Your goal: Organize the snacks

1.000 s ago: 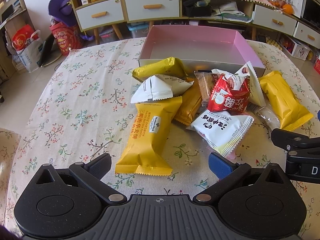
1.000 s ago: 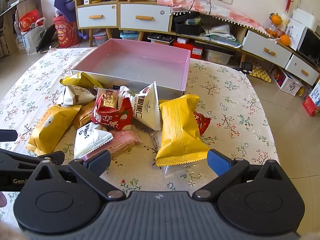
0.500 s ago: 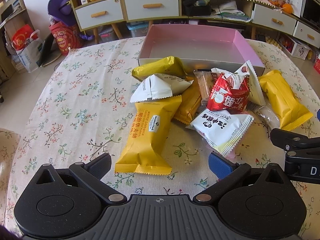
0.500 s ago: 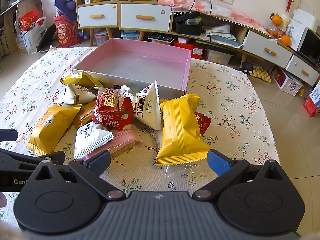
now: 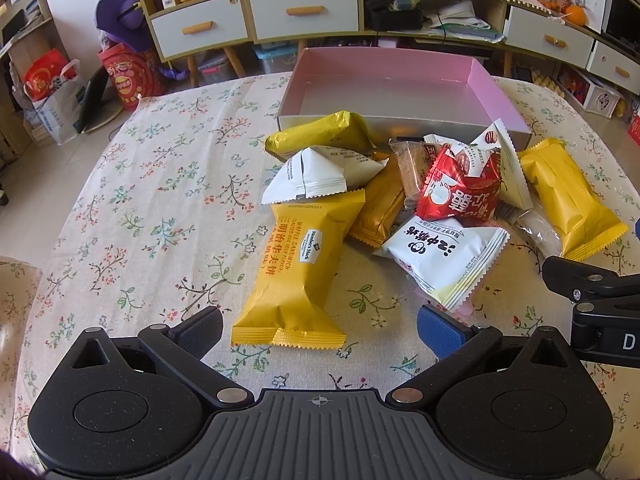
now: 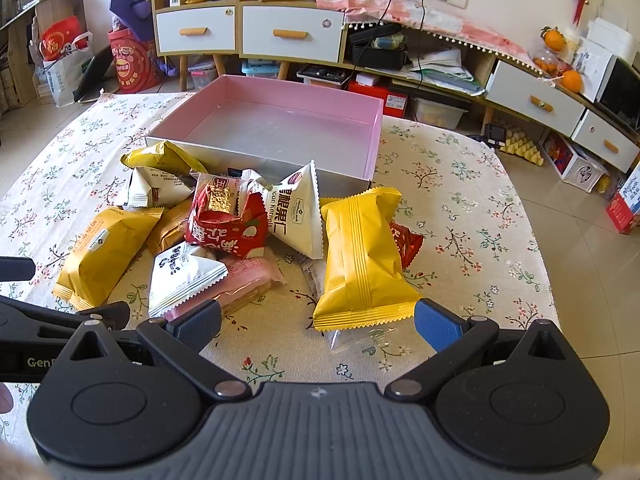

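Yellow waffle packet [image 5: 298, 258] lies before left gripper [image 5: 320, 326] (jaws spread), seemingly untouched.

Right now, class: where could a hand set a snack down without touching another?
The pink box holds nothing. Bare floral tablecloth lies left of the Member's Mark yellow packet and right of the other yellow packet. Between them, snacks overlap against the box's front wall.

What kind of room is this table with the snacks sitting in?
Most likely a home living room: a floral tablecloth covers the table, cluttered drawer cabinets line the wall, and oranges sit on the sideboard.
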Action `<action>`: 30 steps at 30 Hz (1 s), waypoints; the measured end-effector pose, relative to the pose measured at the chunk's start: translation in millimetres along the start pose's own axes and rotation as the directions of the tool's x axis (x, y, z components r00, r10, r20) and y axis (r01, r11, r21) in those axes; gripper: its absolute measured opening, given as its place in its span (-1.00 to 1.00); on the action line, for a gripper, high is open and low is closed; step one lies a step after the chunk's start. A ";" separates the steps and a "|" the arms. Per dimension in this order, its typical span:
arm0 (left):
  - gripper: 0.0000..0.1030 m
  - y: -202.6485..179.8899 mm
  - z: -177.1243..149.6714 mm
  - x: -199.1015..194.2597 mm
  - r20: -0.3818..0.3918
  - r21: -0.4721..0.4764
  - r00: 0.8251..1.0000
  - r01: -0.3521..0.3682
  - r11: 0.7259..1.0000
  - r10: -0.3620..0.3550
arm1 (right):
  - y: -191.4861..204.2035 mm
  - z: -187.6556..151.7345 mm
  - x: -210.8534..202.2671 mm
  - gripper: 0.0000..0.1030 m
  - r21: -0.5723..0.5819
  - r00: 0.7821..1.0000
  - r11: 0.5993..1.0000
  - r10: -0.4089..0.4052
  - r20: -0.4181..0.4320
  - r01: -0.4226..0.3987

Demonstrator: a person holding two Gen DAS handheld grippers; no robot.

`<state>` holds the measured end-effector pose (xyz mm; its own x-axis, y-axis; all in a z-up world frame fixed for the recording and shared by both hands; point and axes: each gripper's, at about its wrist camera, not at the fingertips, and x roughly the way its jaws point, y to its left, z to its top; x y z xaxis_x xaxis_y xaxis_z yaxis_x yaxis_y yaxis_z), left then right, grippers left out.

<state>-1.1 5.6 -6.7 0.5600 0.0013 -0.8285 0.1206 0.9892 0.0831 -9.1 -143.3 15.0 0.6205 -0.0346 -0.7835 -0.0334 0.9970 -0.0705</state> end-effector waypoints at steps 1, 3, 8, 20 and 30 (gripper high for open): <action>1.00 0.1 -0.3 0.0 0.000 0.000 1.000 0.000 1.000 0.000 | 0.2 -0.1 -0.3 1.00 0.000 1.000 1.000 0.000 0.000 0.000; 1.00 0.0 -0.2 0.0 -0.001 0.000 1.000 0.001 1.000 -0.001 | 0.0 0.1 0.0 1.00 -0.001 1.000 1.000 0.000 0.000 0.000; 1.00 0.1 -0.2 0.1 0.000 0.000 1.000 -0.001 1.000 0.001 | -0.1 0.1 -0.1 1.00 0.000 1.000 1.000 0.000 -0.001 0.000; 1.00 6.2 0.7 1.3 -0.008 0.003 1.000 0.024 1.000 -0.024 | -1.1 0.0 3.8 1.00 -0.008 1.000 1.000 0.011 -0.009 -0.012; 1.00 18.6 5.7 4.4 0.016 0.038 0.996 0.084 0.996 -0.085 | -4.3 7.3 0.0 0.98 -0.061 0.988 0.986 0.156 0.014 -0.155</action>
<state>8.2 23.2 -5.6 0.5610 -0.0852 -0.8234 0.1988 0.9794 0.0341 -3.2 -147.1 19.8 0.6183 0.1226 -0.7763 -0.1770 0.9841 0.0145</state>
